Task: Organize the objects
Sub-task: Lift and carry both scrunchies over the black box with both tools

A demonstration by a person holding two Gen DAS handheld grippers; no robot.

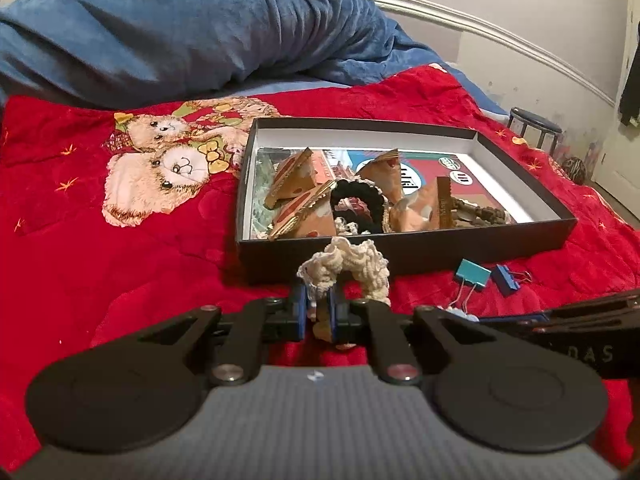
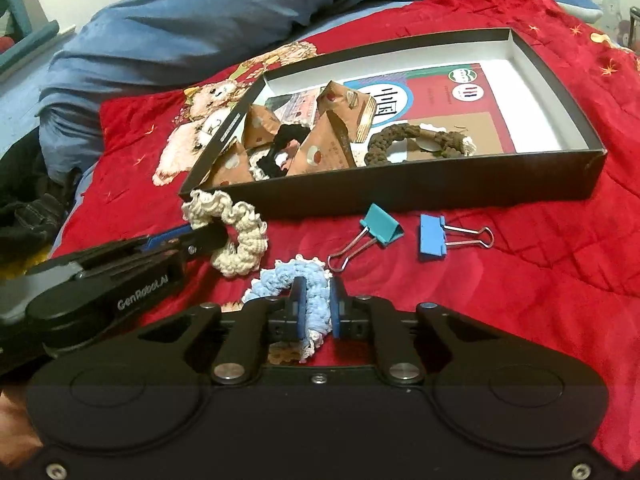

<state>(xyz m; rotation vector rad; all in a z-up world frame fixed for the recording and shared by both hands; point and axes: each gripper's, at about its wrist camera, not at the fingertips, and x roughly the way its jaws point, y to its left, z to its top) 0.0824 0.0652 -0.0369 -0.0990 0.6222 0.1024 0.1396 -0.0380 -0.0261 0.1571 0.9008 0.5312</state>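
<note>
My left gripper (image 1: 319, 304) is shut on a cream crocheted scrunchie (image 1: 352, 262) and holds it just in front of the black box's (image 1: 404, 250) near wall; it also shows in the right wrist view (image 2: 236, 236). My right gripper (image 2: 318, 304) is shut on a light blue scrunchie (image 2: 296, 280) lying on the red blanket. The box (image 2: 440, 184) holds brown pyramid packets (image 2: 320, 148), a black scrunchie (image 2: 280, 148) and a brown scrunchie (image 2: 384, 148). A teal binder clip (image 2: 380, 226) and a blue binder clip (image 2: 434, 240) lie in front of the box.
The red teddy-bear blanket (image 1: 120, 220) covers the bed. A bunched blue blanket (image 1: 200, 32) lies behind the box. A stool (image 1: 534, 122) stands beyond the bed's right edge. Dark clothes (image 2: 24, 200) lie at the left.
</note>
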